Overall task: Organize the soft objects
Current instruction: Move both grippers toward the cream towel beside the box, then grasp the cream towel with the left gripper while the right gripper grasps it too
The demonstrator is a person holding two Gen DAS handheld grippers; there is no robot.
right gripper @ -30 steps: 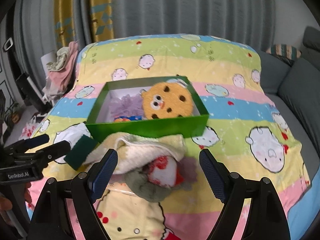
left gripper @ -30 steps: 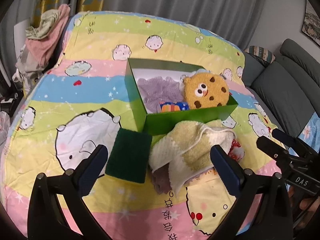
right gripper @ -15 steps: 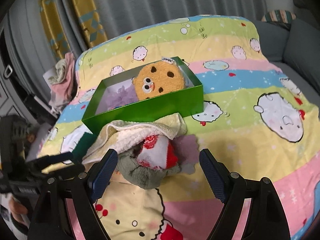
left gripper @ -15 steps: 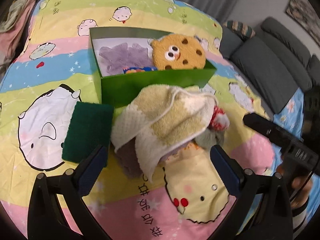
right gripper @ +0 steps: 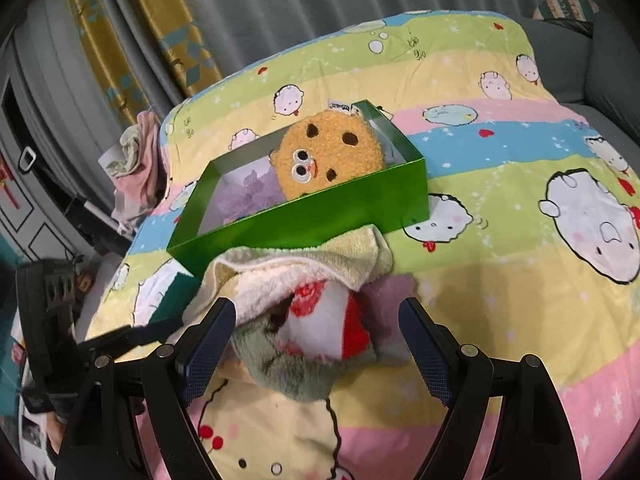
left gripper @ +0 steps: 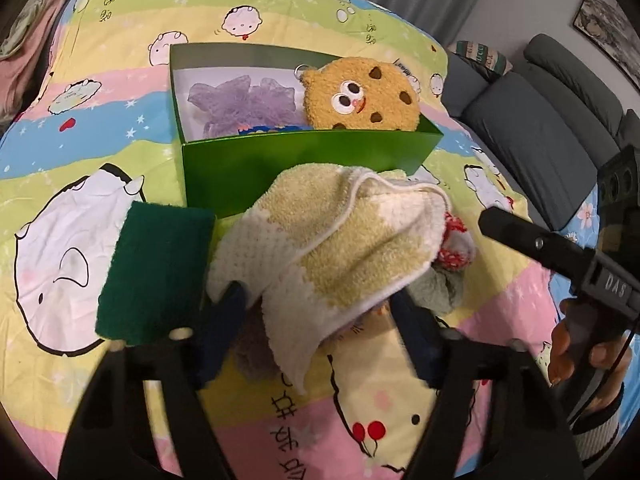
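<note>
A yellow-and-white towel (left gripper: 336, 248) lies crumpled in front of the green box (left gripper: 304, 160), over a grey-green plush (right gripper: 292, 364) and a red-and-white soft toy (right gripper: 324, 320). My left gripper (left gripper: 320, 320) is open, its fingers on either side of the towel's near edge. My right gripper (right gripper: 316, 344) is open, its fingers astride the plush and the toy. The box (right gripper: 320, 212) holds a cookie plush (left gripper: 360, 96), a purple mesh puff (left gripper: 240, 104) and a small colourful item. A dark green sponge (left gripper: 156, 272) lies left of the towel.
Everything rests on a striped cartoon bedsheet (left gripper: 72, 160). A grey sofa (left gripper: 540, 120) stands to the right. A pile of pink and pale clothes (right gripper: 136, 160) hangs at the far left. Curtains (right gripper: 280, 8) close the back.
Both grippers have moved forward and down onto the pile. The left fingers have narrowed from wide apart to close around the towel's edge.
</note>
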